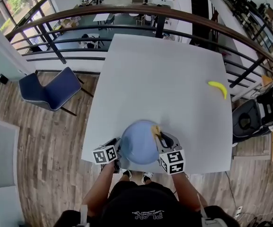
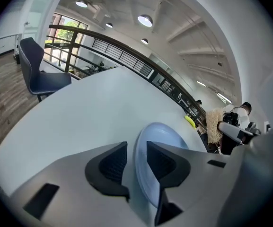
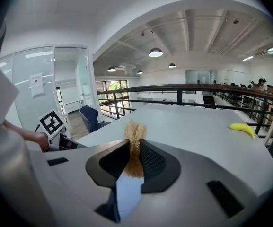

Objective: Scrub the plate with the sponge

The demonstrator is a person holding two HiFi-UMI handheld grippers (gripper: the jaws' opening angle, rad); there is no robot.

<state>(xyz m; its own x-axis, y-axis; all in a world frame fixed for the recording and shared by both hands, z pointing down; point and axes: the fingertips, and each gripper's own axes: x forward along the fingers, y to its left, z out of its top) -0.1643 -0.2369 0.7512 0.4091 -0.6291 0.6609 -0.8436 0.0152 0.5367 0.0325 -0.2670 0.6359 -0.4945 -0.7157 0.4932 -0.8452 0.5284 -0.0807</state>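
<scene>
Blue plate (image 1: 138, 143) | left tool (image 2: 136, 150) apart astride it | right tool (image 3: 135, 150) clamping sponge (image 3: 135, 131)

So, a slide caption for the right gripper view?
Right tool clamps a tan sponge; white table ahead, banana lying at its far right.

White print on the person's black shirt (image 1: 141, 206), seen upside down, appears to read "PLAY". The smaller line beside it is too small to read. A paper sheet (image 3: 37, 85) posted on a glass wall (image 3: 41, 112) is also illegible.
</scene>
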